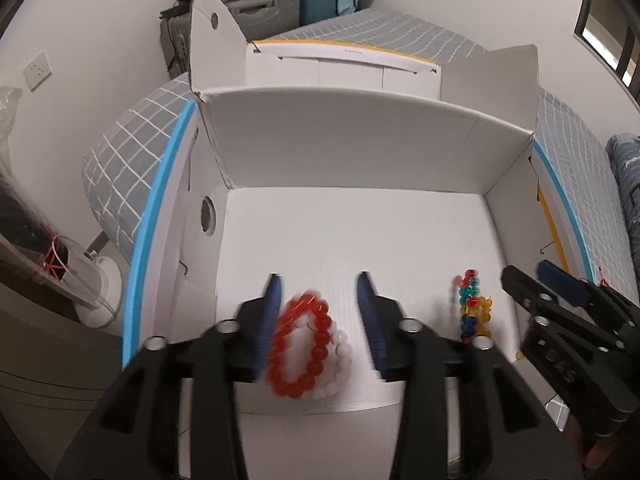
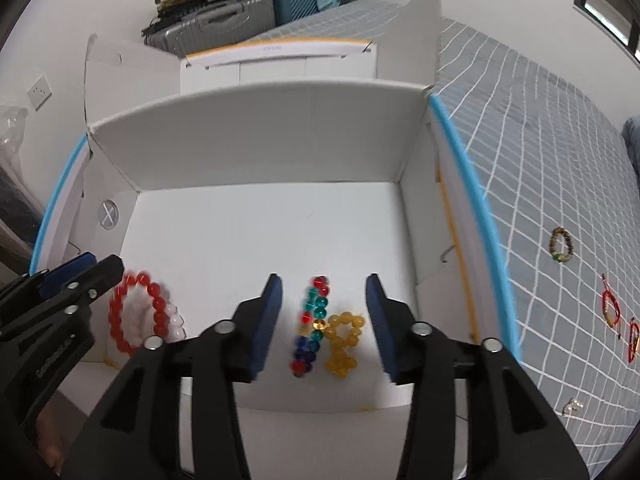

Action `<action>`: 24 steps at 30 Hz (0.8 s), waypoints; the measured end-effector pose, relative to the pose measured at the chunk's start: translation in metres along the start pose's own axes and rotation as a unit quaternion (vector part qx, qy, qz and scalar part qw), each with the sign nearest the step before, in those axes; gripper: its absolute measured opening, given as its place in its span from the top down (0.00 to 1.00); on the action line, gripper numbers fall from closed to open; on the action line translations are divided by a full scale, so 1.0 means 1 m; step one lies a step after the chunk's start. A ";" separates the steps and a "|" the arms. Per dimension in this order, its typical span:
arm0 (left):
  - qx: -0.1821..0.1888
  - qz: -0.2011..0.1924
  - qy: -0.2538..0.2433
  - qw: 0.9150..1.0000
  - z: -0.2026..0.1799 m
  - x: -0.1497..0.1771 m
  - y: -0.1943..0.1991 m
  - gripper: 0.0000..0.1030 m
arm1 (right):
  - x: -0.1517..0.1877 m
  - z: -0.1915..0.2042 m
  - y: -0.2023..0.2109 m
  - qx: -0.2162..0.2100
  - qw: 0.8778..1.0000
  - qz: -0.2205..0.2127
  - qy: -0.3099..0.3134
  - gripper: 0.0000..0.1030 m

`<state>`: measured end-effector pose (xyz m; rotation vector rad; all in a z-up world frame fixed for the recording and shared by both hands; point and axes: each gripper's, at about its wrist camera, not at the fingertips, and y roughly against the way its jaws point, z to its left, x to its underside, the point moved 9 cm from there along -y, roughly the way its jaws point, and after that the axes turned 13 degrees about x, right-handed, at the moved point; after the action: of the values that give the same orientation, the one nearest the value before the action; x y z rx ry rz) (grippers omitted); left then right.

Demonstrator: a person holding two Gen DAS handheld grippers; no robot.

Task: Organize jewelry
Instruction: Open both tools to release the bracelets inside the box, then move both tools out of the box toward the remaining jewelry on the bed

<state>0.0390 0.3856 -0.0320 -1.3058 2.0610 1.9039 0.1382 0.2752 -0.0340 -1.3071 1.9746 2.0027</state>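
**Already four bracelets boxed, more waiting on the bed**

Inside the white cardboard box [image 2: 256, 220], near its front wall, lay four bead bracelets. The red bracelet [image 1: 300, 344] sat on top of a white bracelet [image 1: 338, 364], the two touching, directly between the spread fingers of the left gripper [image 1: 320, 320], which held nothing. At three o'clock from them, the multicoloured bracelet [image 2: 312, 328] lay stretched flat beside the yellow bracelet [image 2: 344, 340], both framed by the right gripper [image 2: 324, 320], likewise wide open and empty.

Out on the grey checked bedcover [image 2: 540, 140], at three o'clock from the box, a brownish bead bracelet [image 2: 562, 245] and two red cord bracelets [image 2: 611, 309] waited, with a small pale piece [image 2: 573, 406] nearer the camera; what that was could not be told.

These beads looked light, hard and glossy, so likely slippery against a pad, while the strings let each loop flop and fold. A sound grip would probably pinch across one side of a loop, trapping two or three beads. The thin cords would likely need a low, flat pinch against the soft bedding, which may give underneath.
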 end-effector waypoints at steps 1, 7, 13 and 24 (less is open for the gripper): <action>-0.001 -0.004 -0.003 1.000 -0.002 0.000 0.003 0.51 | -0.001 -0.006 0.006 0.003 1.000 -0.008 -0.005 0.47; -0.001 -0.024 -0.019 1.000 -0.015 -0.002 0.012 0.23 | -0.004 -0.039 0.032 0.023 0.998 -0.041 -0.029 0.24; 0.021 -0.039 -0.046 0.998 -0.049 -0.003 0.020 0.09 | 0.003 -0.094 0.054 0.058 0.994 -0.068 -0.057 0.10; 0.081 -0.043 -0.108 0.990 -0.165 0.010 0.015 0.05 | 0.039 -0.235 0.057 0.128 0.981 -0.067 -0.128 0.07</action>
<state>0.1038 0.2407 0.0149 -1.0826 1.9719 1.7175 0.2032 0.0478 0.0284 -1.0371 1.8919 1.6907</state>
